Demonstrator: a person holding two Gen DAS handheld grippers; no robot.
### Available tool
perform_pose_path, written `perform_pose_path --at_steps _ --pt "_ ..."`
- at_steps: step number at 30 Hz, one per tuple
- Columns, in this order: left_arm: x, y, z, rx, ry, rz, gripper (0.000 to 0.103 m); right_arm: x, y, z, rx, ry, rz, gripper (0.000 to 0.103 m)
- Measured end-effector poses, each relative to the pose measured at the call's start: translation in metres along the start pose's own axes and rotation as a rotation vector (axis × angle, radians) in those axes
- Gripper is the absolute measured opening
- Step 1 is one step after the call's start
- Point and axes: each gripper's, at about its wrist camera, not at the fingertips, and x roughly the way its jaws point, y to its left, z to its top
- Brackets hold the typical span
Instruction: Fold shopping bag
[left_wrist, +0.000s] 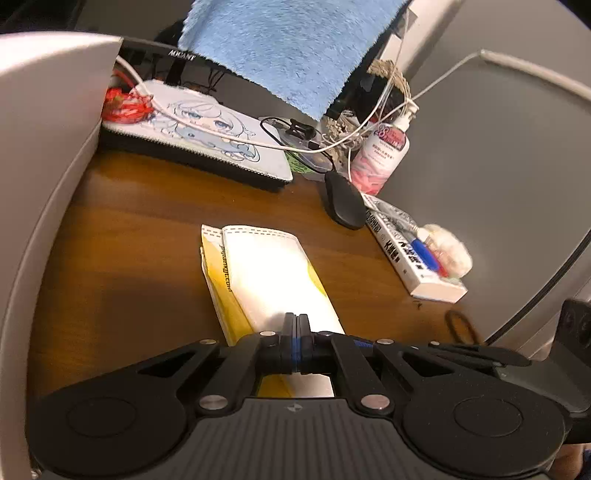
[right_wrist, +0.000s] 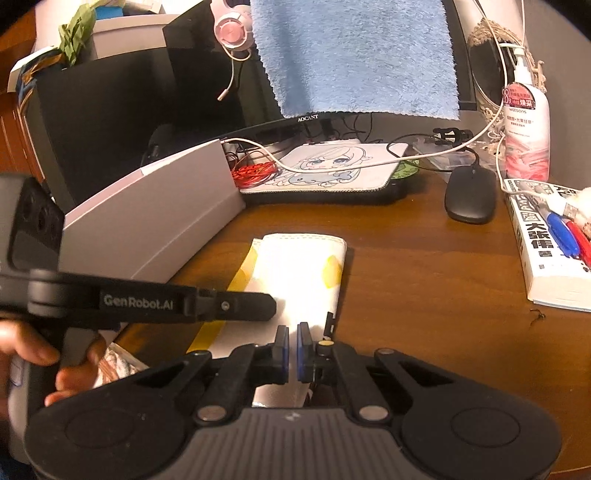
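The shopping bag (left_wrist: 266, 273), white with yellow patches, lies folded into a narrow strip on the brown desk (left_wrist: 129, 251). My left gripper (left_wrist: 295, 323) is shut, pads together, with its tips resting on the near part of the bag. In the right wrist view the left gripper (right_wrist: 269, 306) reaches in from the left over the bag (right_wrist: 306, 266), held by a hand (right_wrist: 74, 373). My right gripper (right_wrist: 293, 343) hovers over the bag's near end. Its blue pads (right_wrist: 303, 345) stand a narrow gap apart, with white bag showing between them.
A grey box (right_wrist: 155, 218) stands left of the bag. A black mouse (right_wrist: 469, 195), a book (right_wrist: 546, 251) with pens on it and a lotion bottle (right_wrist: 524, 136) sit to the right. Behind are a printed mouse pad (right_wrist: 332, 166) and a monitor draped with a blue towel (right_wrist: 354, 55).
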Motion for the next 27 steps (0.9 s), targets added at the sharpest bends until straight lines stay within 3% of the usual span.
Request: perform_pose_path --at_steps 6,12,17,19,24,27 --pt "-0.005 -0.002 -0.005 0.022 0.012 -0.026 0.003 -0.006 -0.001 -0.005 0.032 0.004 0.02 0.001" --pt "-0.01 -0.009 -0.013 0.076 0.022 -0.044 0.003 -0.018 -0.009 -0.012 0.104 0.026 0.1 0.002" --pt "-0.01 -0.01 -0.014 0.084 0.031 -0.059 0.003 -0.034 -0.043 -0.016 0.317 -0.011 0.224 0.014" --pt "-0.011 -0.01 -0.016 0.092 0.044 -0.078 0.003 -0.039 -0.057 -0.017 0.389 -0.033 0.228 0.027" --pt "-0.014 -0.011 -0.021 0.112 0.071 -0.123 0.003 -0.038 -0.08 -0.024 0.513 -0.008 0.3 0.028" --pt "-0.015 -0.011 -0.022 0.117 0.081 -0.136 0.003 -0.034 -0.083 -0.029 0.539 -0.001 0.298 0.028"
